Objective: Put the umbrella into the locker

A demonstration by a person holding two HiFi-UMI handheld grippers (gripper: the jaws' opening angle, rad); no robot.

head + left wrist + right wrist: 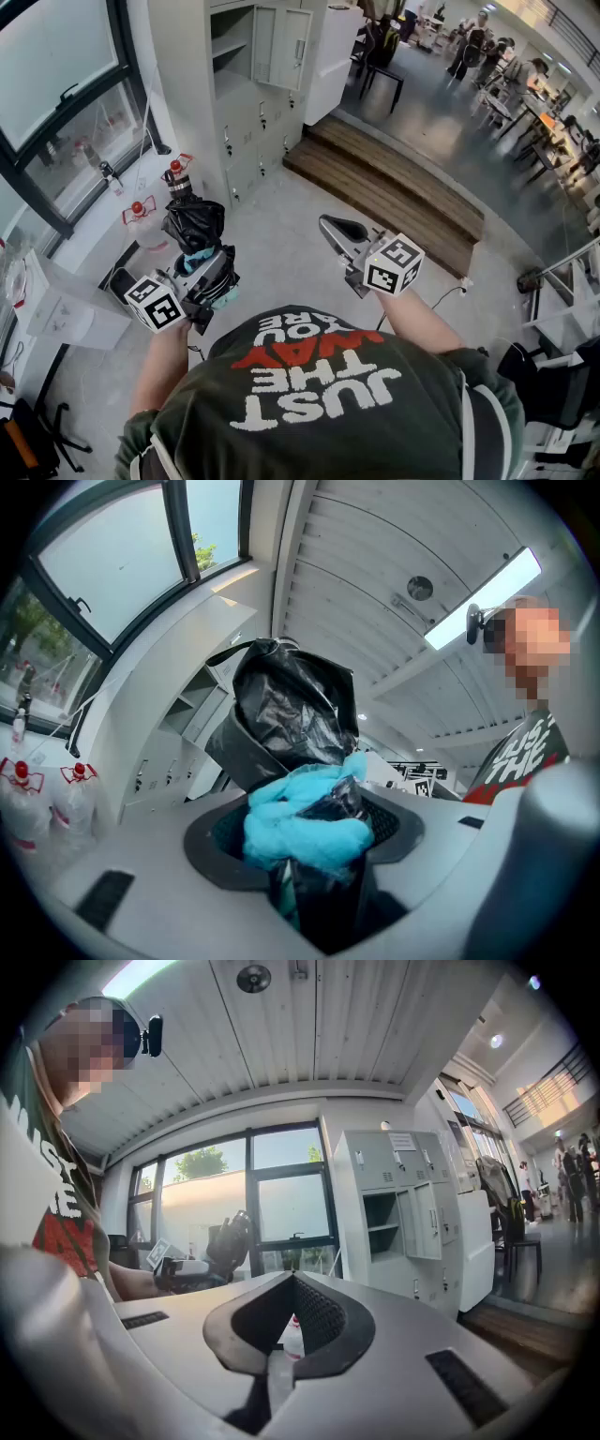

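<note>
A: The person's dark green printed shirt [328,394] sits nearest. And the left gripper [208,269]?
B: It clamps the folded black-and-turquoise fabric umbrella [192,223], well short of the white metal lockers [246,94]. The right gripper [334,226] is closed, empty.

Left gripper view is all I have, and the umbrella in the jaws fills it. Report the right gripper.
Observer: The right gripper is empty, with its jaws together.
Operator: Now place the locker for me.
Observer: The locker stands ahead of the person, beside the window, and one upper door hangs open.
Operator: Name anything low near it.
Observer: A wooden step runs along the floor to the locker's right.
</note>
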